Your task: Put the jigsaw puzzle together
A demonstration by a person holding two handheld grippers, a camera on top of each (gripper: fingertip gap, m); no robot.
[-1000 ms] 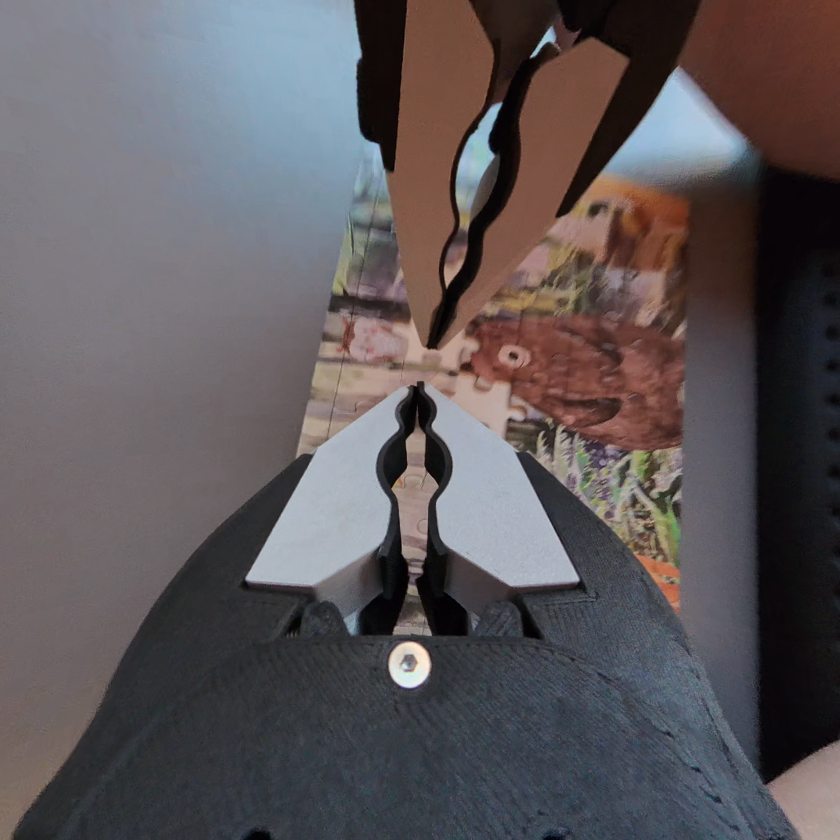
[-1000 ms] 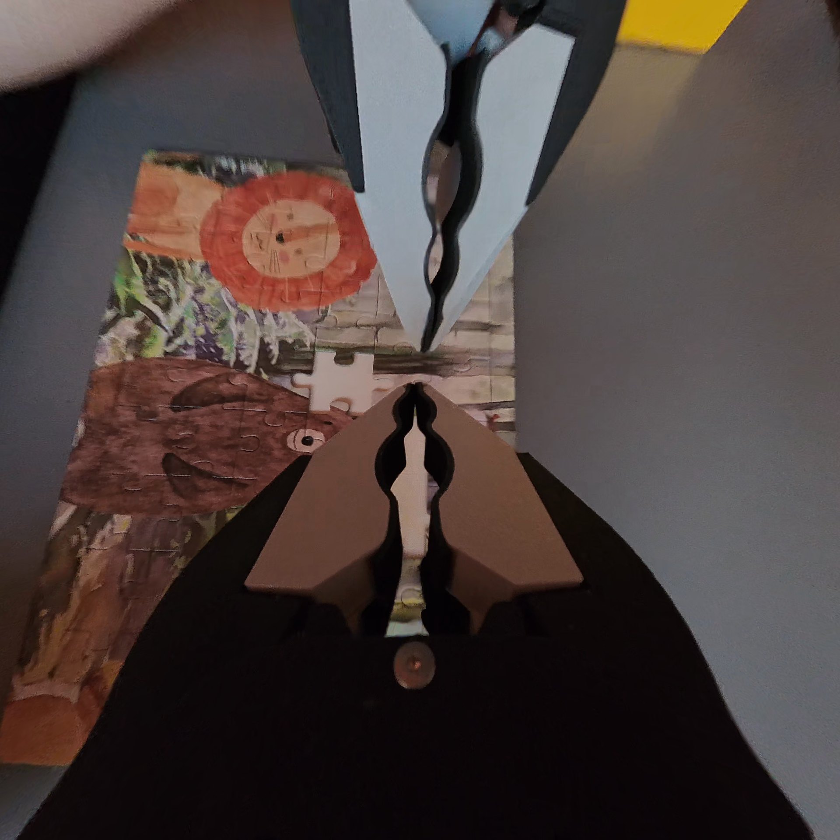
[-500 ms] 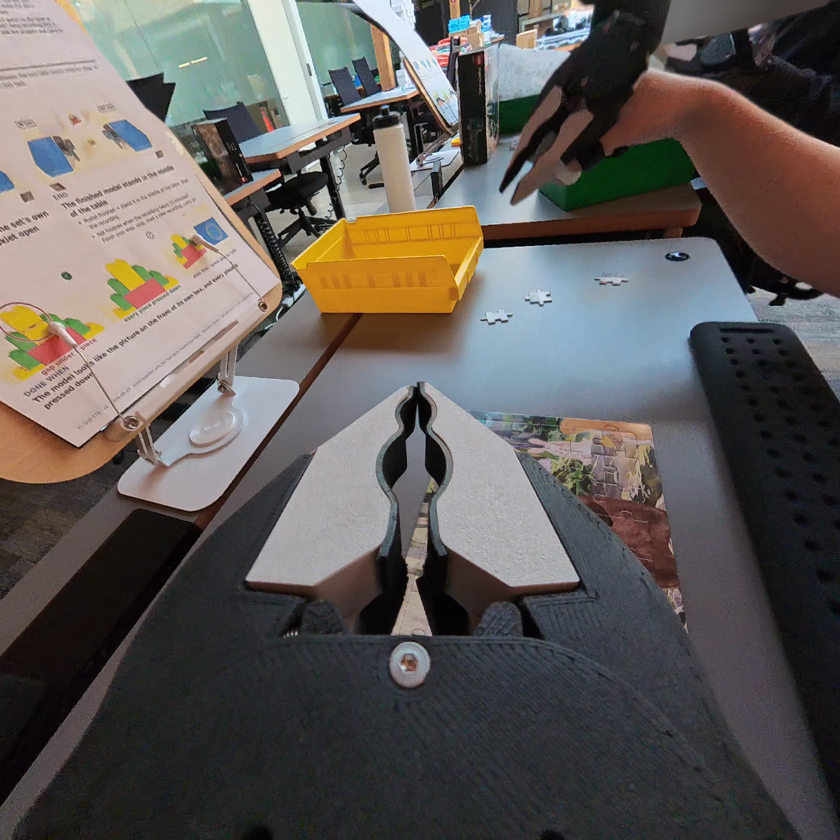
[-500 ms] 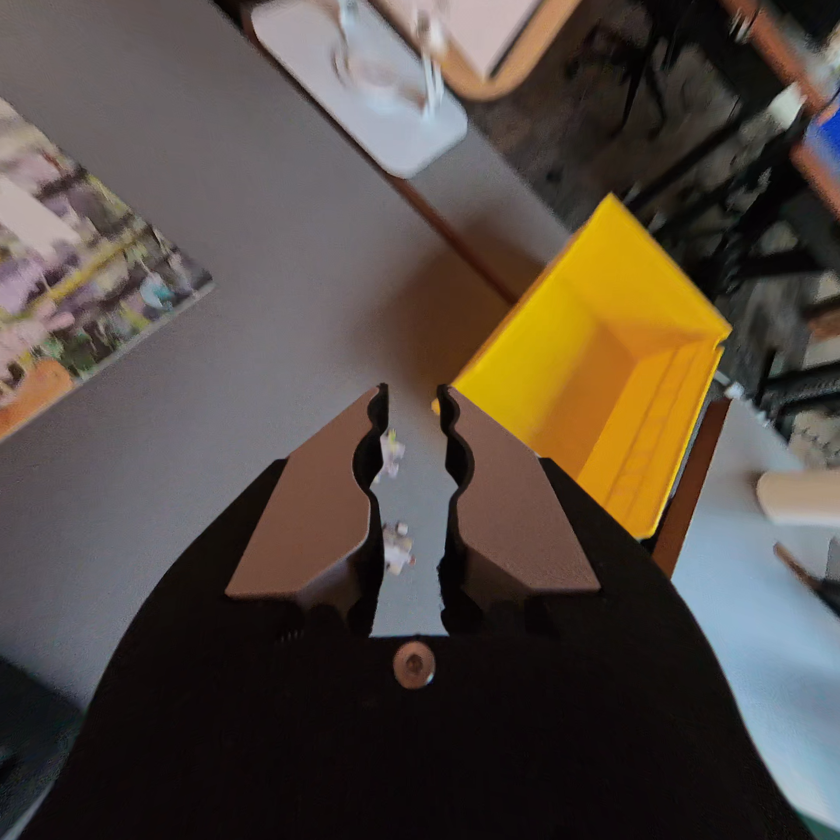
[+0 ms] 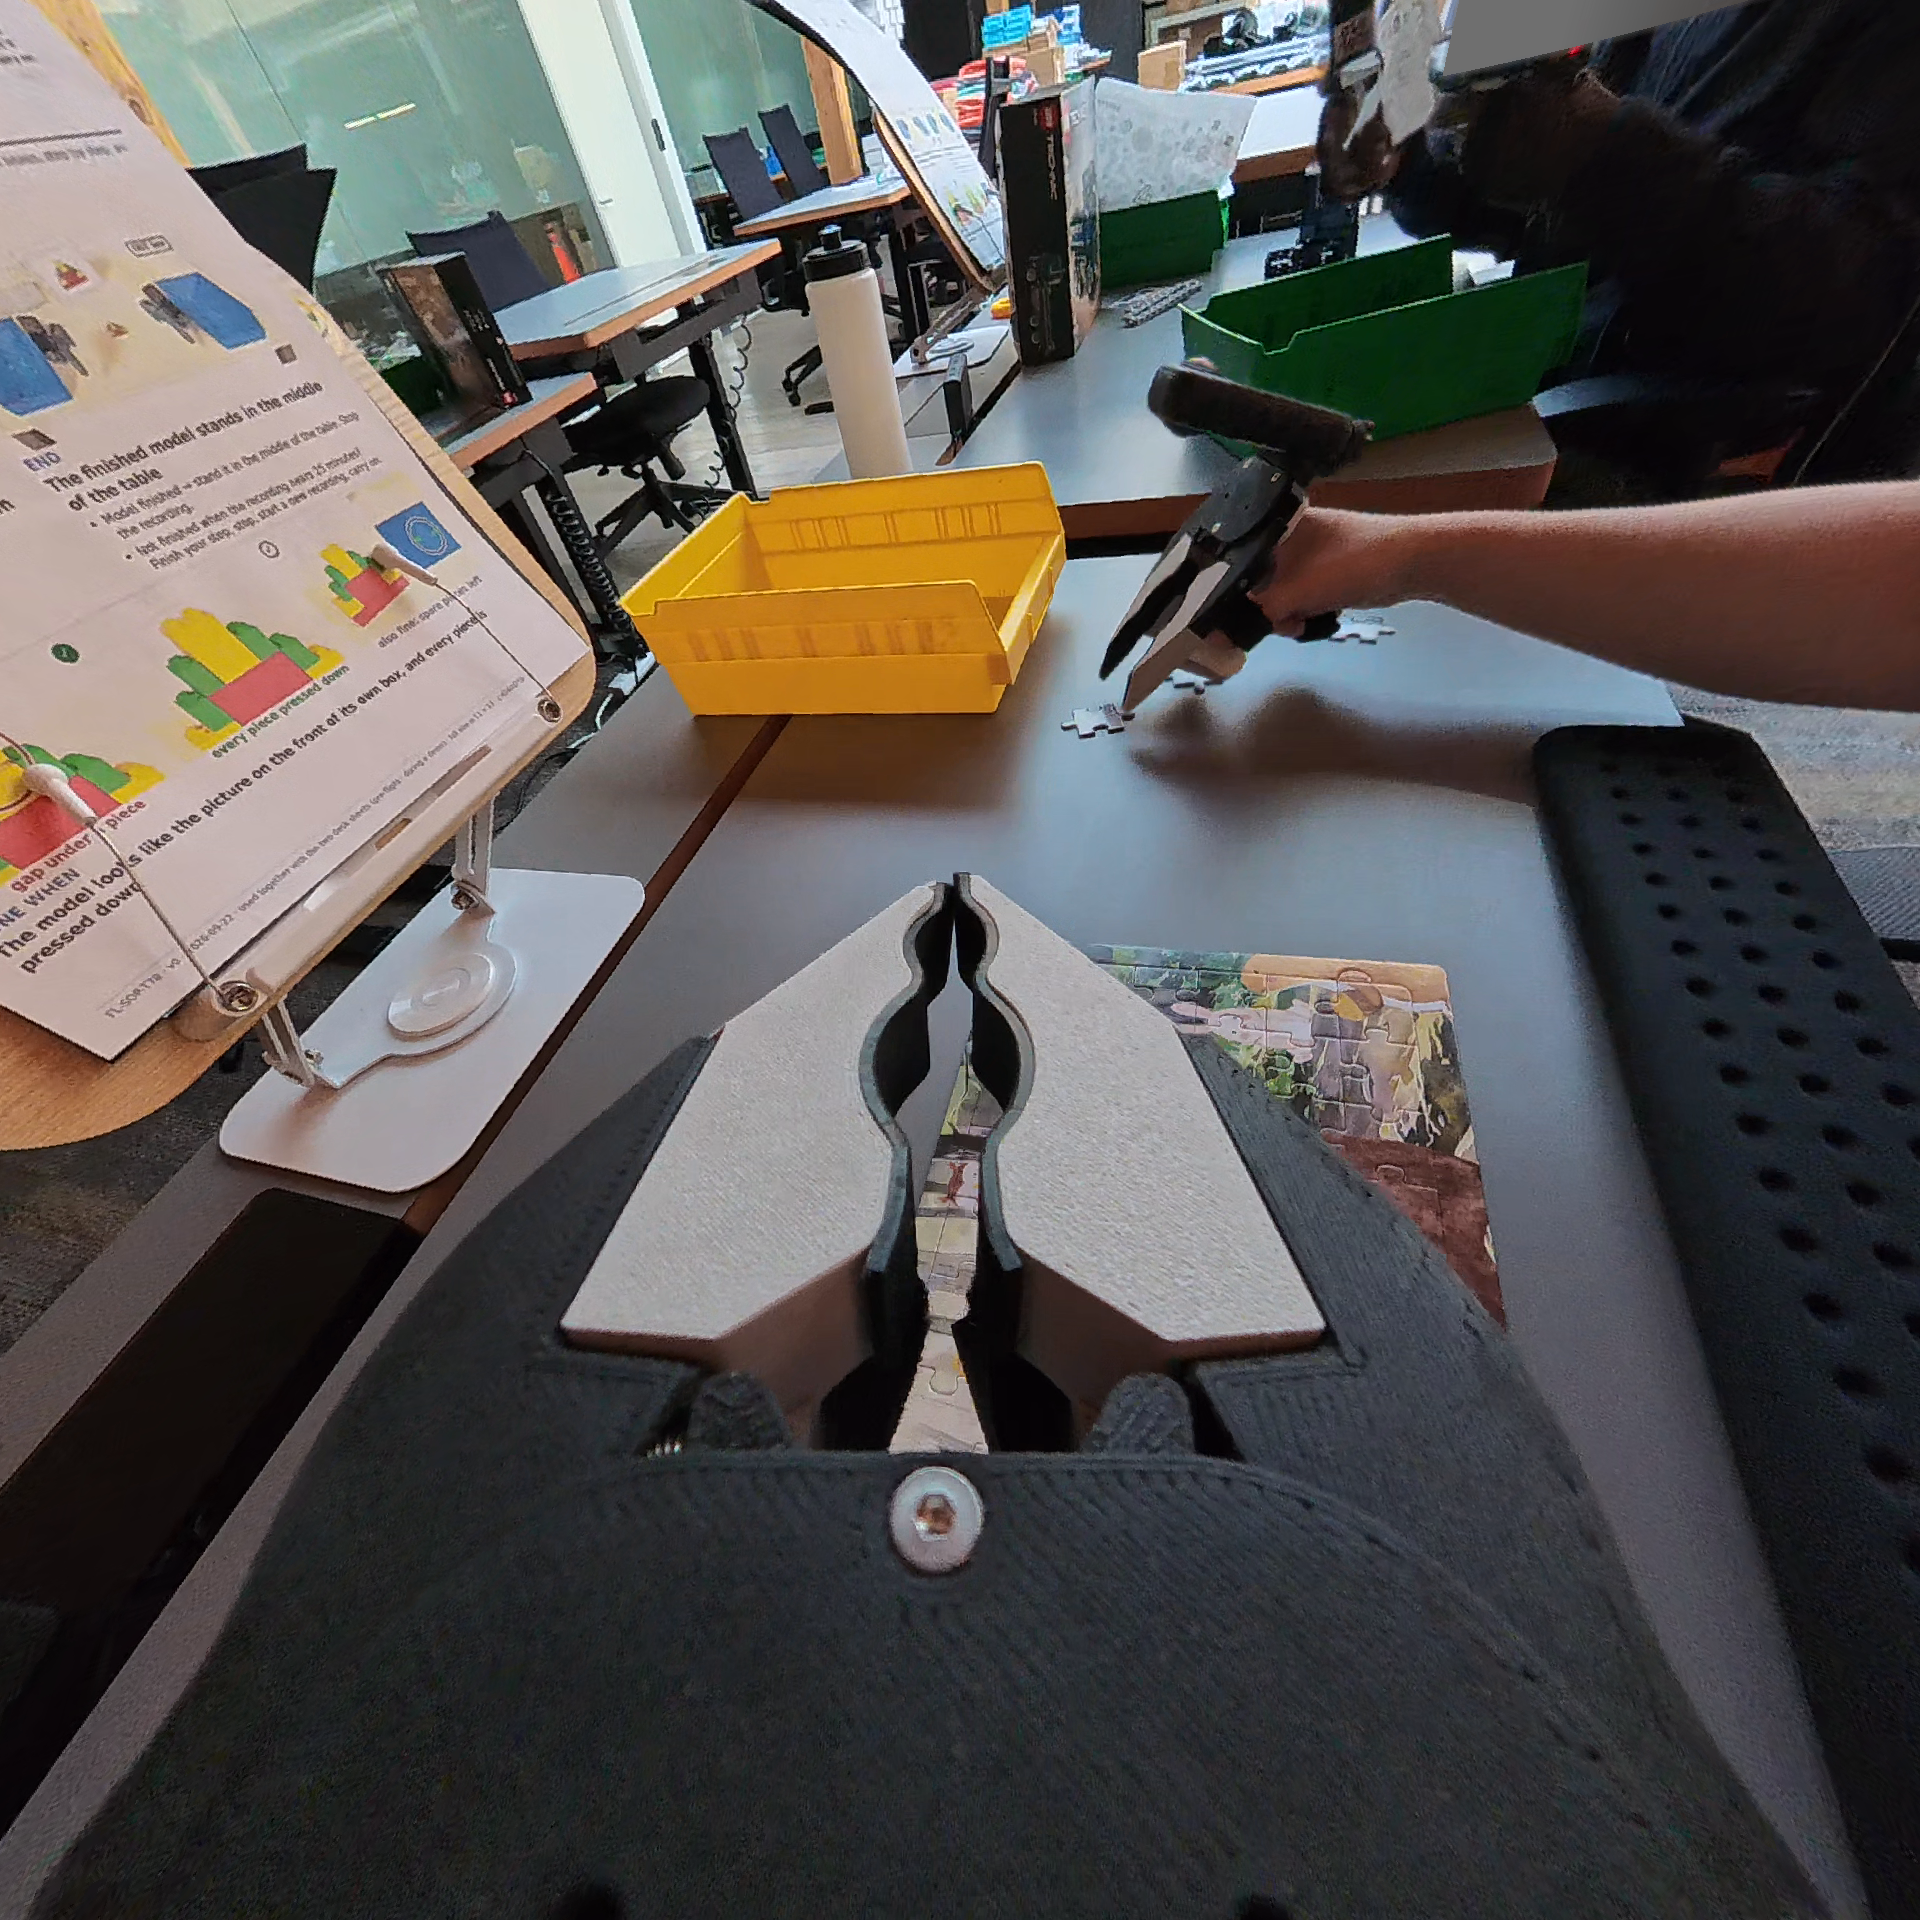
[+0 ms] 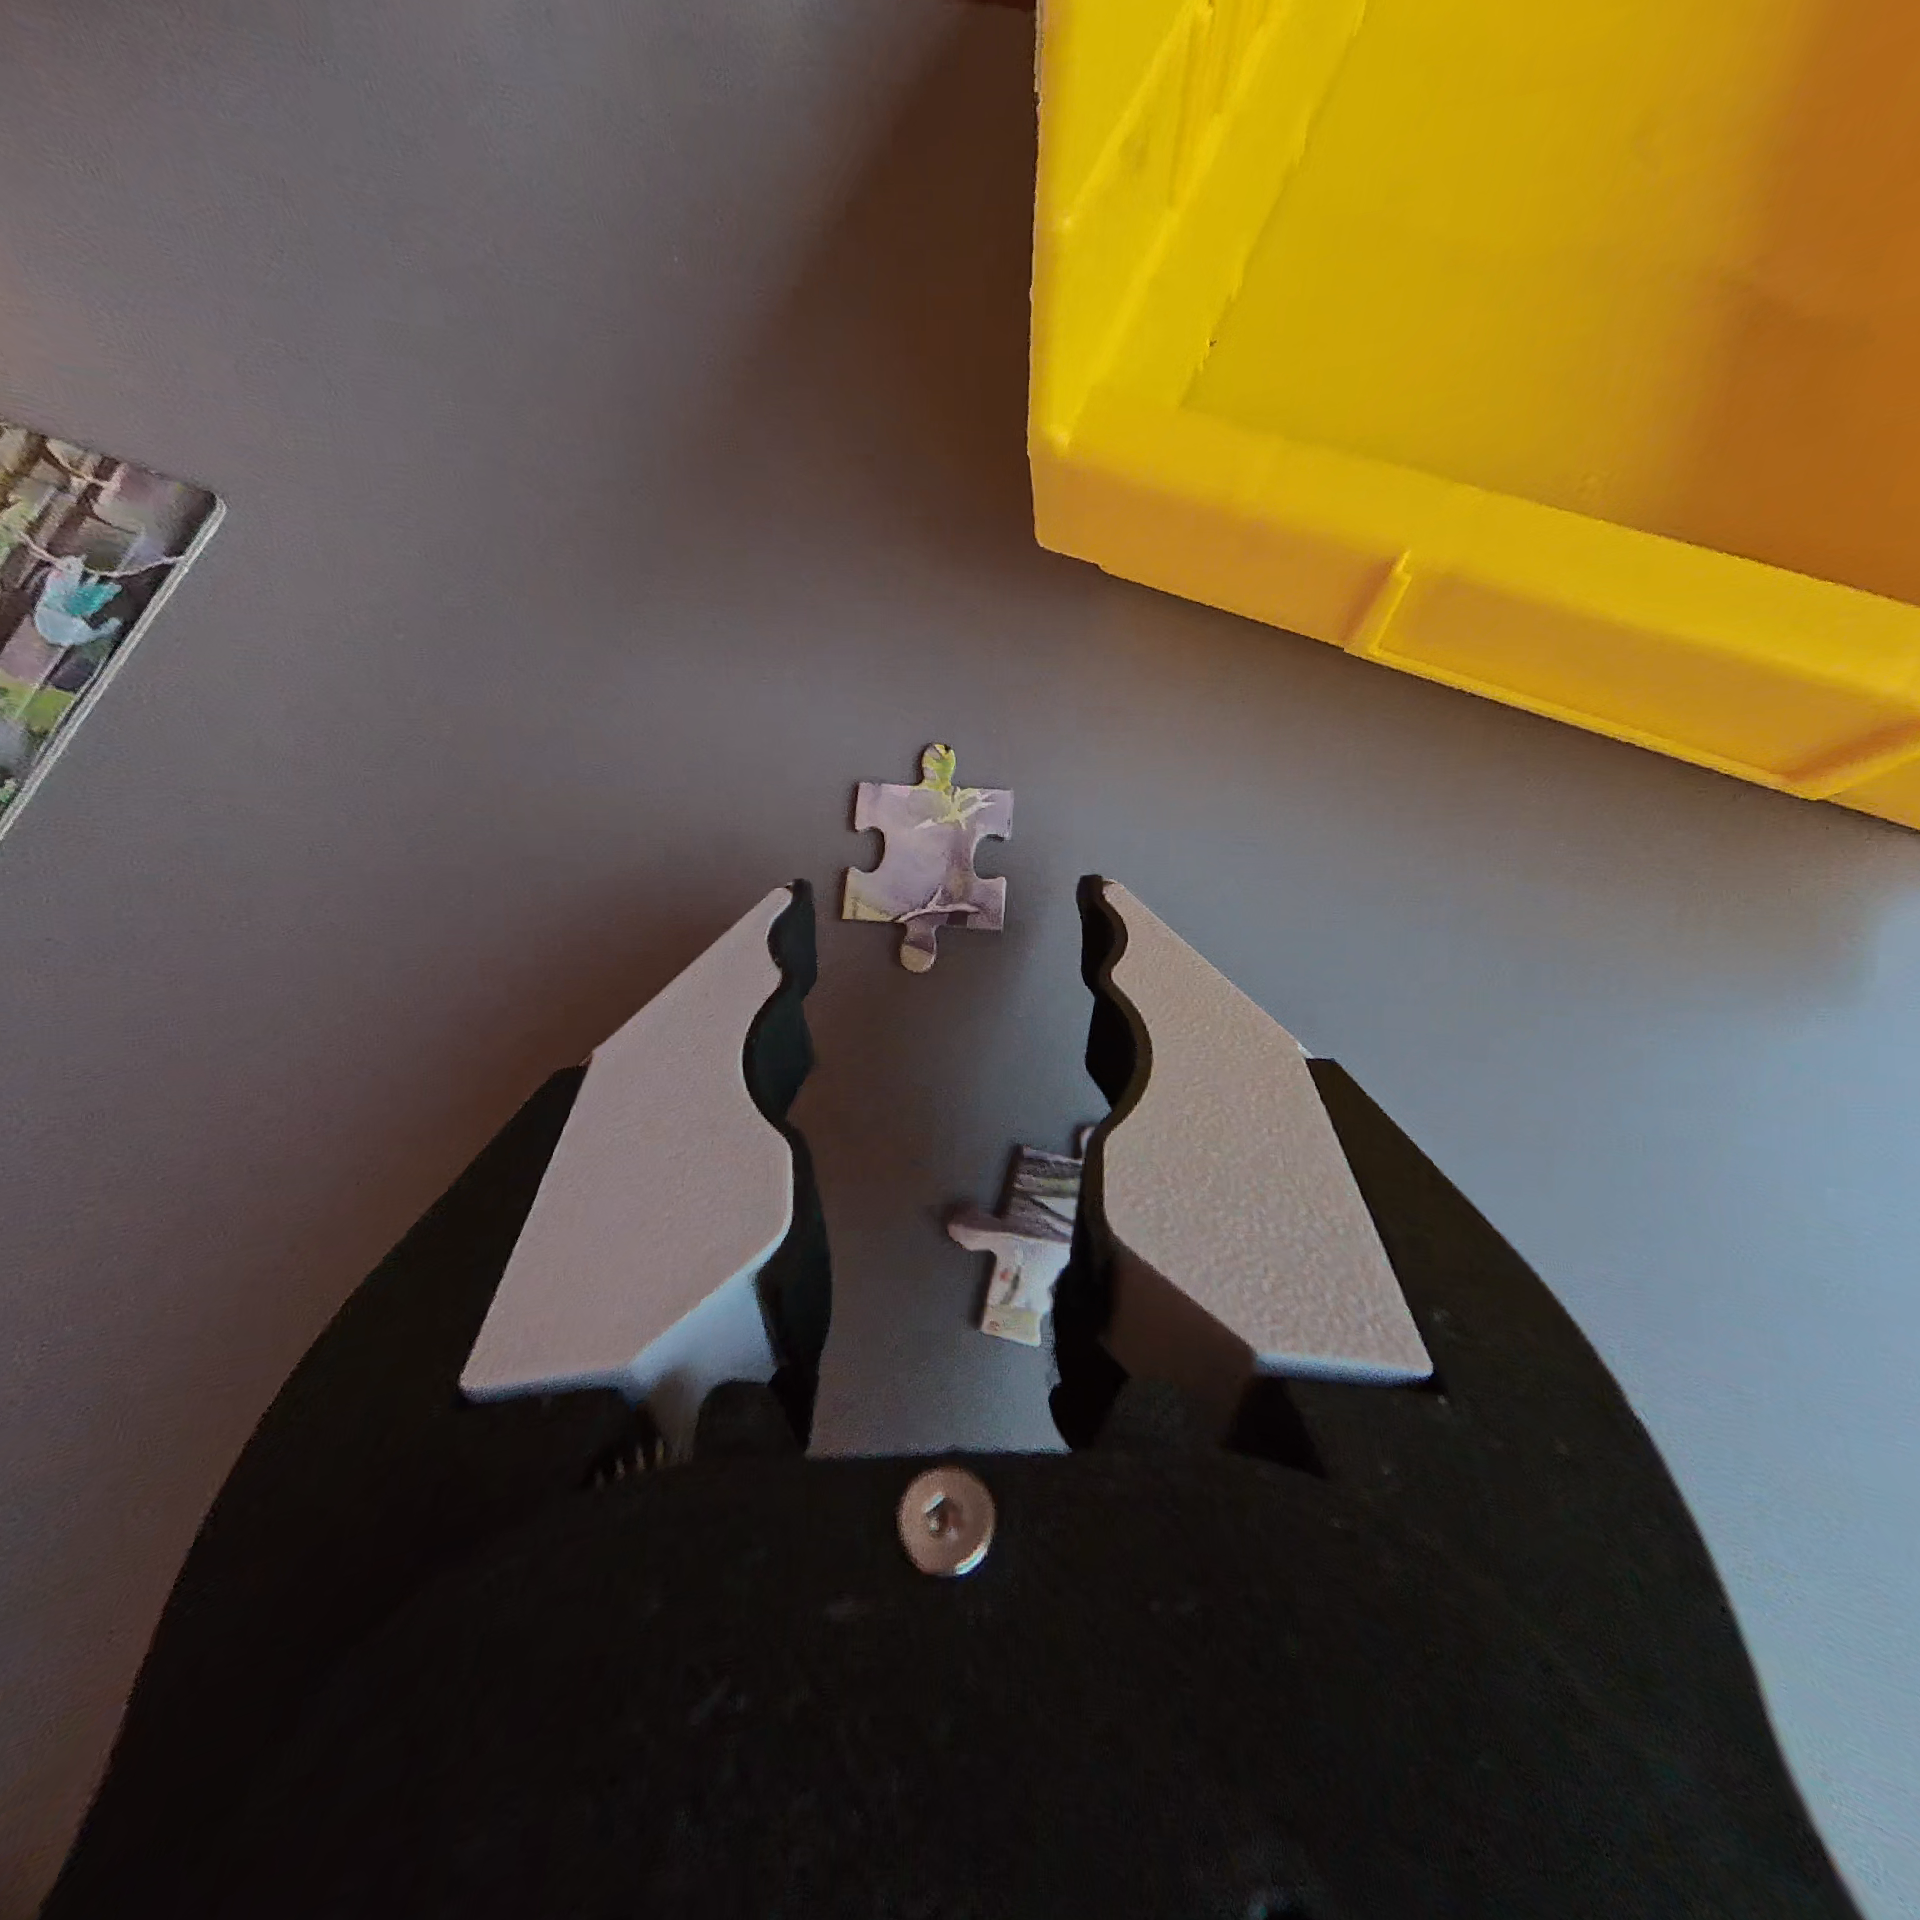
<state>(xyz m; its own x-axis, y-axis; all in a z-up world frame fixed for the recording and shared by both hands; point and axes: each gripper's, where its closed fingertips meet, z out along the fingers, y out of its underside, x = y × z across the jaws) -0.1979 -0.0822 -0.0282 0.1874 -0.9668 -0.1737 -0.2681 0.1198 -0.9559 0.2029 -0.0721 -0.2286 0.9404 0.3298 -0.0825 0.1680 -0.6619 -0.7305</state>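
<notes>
Right tongs [image 6: 943, 883] have left the assembled puzzle [image 5: 1351, 1049] and now hover low over a loose lilac piece [image 6: 928, 854] by the yellow bin [image 6: 1455, 436], jaws apart, nothing held. Left tongs [image 5: 954, 891] stay together, empty, above the puzzle on the worktop [image 5: 1299, 831]. Likely pick-up next.

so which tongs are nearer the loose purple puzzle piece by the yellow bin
Right. The right tongs hang open just over the purple puzzle piece; the left tongs sit shut back over the assembled puzzle.
</notes>
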